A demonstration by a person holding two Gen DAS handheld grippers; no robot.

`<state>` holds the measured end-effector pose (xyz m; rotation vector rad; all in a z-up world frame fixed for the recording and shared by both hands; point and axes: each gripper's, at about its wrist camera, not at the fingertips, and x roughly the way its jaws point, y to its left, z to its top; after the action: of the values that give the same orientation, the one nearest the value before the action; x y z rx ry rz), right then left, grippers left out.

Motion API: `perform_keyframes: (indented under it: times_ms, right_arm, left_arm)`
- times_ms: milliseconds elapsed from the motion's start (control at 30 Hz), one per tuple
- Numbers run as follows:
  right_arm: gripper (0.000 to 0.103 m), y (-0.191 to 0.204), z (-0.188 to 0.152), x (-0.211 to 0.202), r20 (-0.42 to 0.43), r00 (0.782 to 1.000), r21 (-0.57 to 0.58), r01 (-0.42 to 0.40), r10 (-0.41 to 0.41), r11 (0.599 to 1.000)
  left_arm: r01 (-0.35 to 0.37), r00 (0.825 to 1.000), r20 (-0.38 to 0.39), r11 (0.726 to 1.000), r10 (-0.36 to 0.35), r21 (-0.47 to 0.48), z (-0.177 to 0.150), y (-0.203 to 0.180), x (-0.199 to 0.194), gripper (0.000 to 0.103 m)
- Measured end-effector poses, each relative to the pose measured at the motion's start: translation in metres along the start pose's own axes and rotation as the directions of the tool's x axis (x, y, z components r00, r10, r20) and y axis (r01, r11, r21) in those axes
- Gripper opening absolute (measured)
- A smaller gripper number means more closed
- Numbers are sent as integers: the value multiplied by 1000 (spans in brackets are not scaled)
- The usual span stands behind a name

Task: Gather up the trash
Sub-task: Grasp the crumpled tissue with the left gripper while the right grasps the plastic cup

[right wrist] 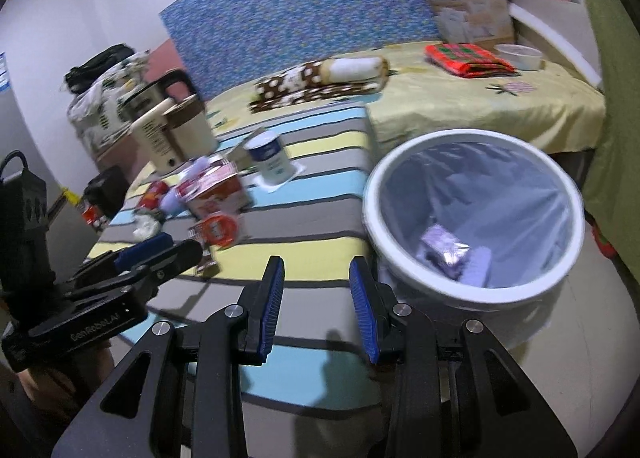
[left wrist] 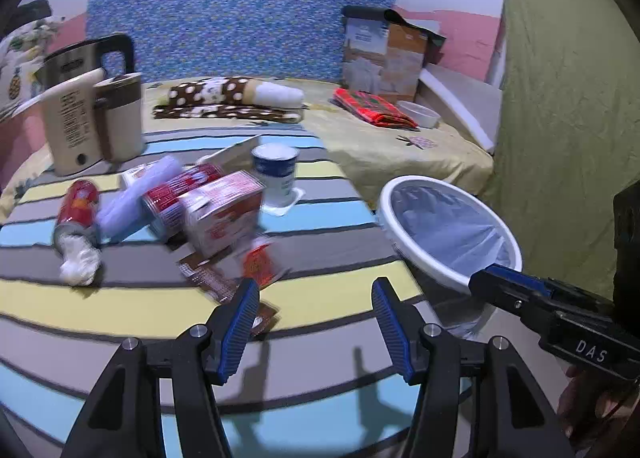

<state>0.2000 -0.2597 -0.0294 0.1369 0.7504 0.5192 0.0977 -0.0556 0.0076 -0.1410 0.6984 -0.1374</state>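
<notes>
Hovering both claws over the striped tabletop (left wrist: 320,338), nothing held in either. Left claw (left wrist: 314,322) is spread wide and empty; right claw (right wrist: 316,298) is partly open, narrower gap, also empty.

The trash pile sits ahead and left of the left claw: red can (left wrist: 78,203) spilling white paper, lilac roll (left wrist: 136,195), red-white box (left wrist: 222,209), orange wrapper (left wrist: 258,264), brown wrapper (left wrist: 208,278), white cup (left wrist: 275,173) upright behind. The brown wrapper is closest, just beside the left finger tip, lying flat with its long axis running away toward upper left. We judge the left claw the nearer one for the next pick; the right claw sits closer to the bin (left wrist: 404,217), which stands off the tabletop's right edge.

The right wrist view looks down into the bin (right wrist: 472,298): lined with a clear bag, a purple packet (right wrist: 444,246) already at the bottom. The left view shows only the rim and liner, no contents. The left view gives the pile's layout far sharper; in the right view it is blurred and partly behind the left claw (right wrist: 160,254).
</notes>
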Motion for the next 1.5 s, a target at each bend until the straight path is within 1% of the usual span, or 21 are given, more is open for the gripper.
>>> perform_keyframes:
  times_ms: [167, 500, 567, 600, 633, 700, 933, 1133, 1267, 1500]
  right_arm:
    - [36, 18, -4, 9, -34, 998, -28, -52, 51, 998]
    - [36, 46, -1, 25, -68, 993, -91, -98, 92, 991]
    - [37, 49, 0, 28, -68, 993, -93, -105, 99, 990]
    - [41, 52, 1, 30, -68, 992, -95, -109, 103, 989]
    - [52, 53, 1, 32, -69, 992, -95, -109, 103, 989]
    - [65, 56, 3, 36, -74, 991, -96, -116, 109, 989]
    - [65, 65, 10, 51, -90, 990, -115, -121, 111, 986]
    - [65, 67, 14, 67, -114, 987, -113, -124, 111, 986]
    - [65, 68, 16, 78, -132, 985, -112, -125, 110, 986]
    - [65, 70, 21, 96, -157, 982, -117, -128, 109, 985]
  left_arm:
    - [-53, 999, 1, 998, 53, -27, -9, 17, -12, 58]
    - [-100, 995, 12, 991, 101, -91, -17, 53, -24, 58]
    - [-125, 992, 15, 988, 127, -96, -18, 61, -26, 58]
    - [-131, 991, 14, 986, 134, -102, -18, 66, -26, 58]
    - [-139, 990, 13, 984, 141, -110, -17, 70, -26, 58]
    - [-155, 988, 10, 980, 157, -123, -17, 79, -27, 58]
    - [-224, 973, 15, 960, 230, -168, -11, 117, -27, 58]
    - [-274, 960, -6, 939, 279, -209, -6, 150, -16, 58]
    - [-284, 958, -22, 933, 286, -220, -1, 164, -6, 58]
    - [-282, 959, -51, 926, 278, -251, 8, 183, 12, 58]
